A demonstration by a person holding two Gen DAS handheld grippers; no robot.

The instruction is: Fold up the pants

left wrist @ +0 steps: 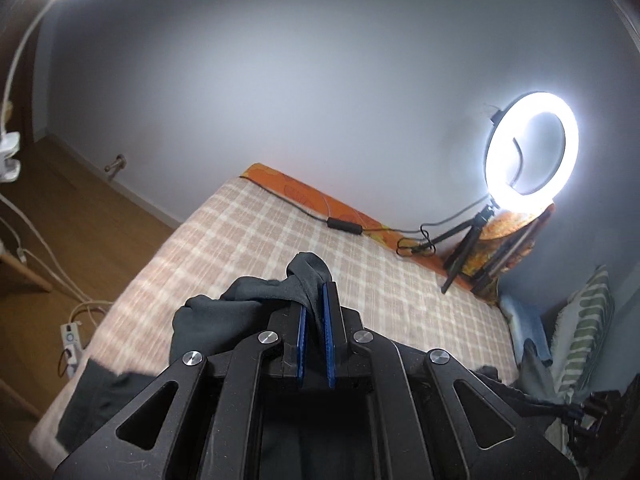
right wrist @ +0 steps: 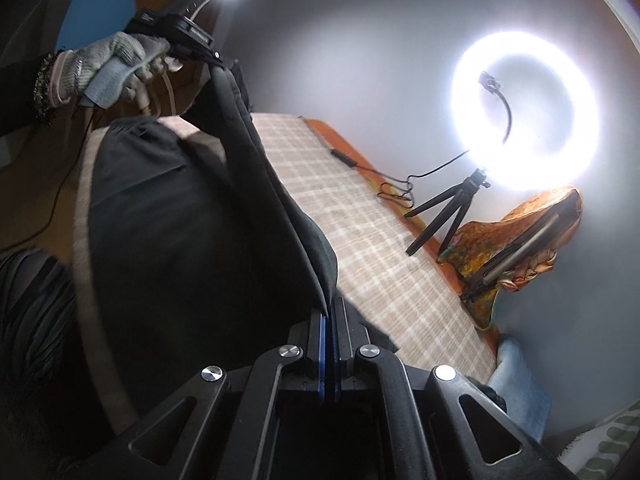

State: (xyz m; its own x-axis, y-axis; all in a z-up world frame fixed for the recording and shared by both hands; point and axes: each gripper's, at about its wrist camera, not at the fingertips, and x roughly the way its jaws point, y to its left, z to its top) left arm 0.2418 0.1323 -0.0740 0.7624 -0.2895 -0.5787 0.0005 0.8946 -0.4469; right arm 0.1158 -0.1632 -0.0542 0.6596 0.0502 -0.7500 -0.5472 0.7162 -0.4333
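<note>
The pants [right wrist: 180,216] are dark grey and hang lifted above a bed with a beige plaid cover [right wrist: 384,264]. My right gripper [right wrist: 329,312] is shut on one edge of the pants. My left gripper [left wrist: 314,296] is shut on a bunched fold of the pants [left wrist: 240,300]. In the right wrist view the left gripper [right wrist: 218,65] shows at the upper left, held in a gloved hand [right wrist: 112,68], with the fabric edge stretched taut between the two grippers. The rest of the pants drapes down over the bed's near side.
A lit ring light [left wrist: 532,144] on a small tripod [left wrist: 464,248] stands at the bed's far side by the wall, with its cable [left wrist: 344,226] lying on the bed. An orange cloth [right wrist: 516,240] covers something beside it. Pillows [left wrist: 580,320] lie at right. A power strip [left wrist: 70,340] lies on the wooden floor.
</note>
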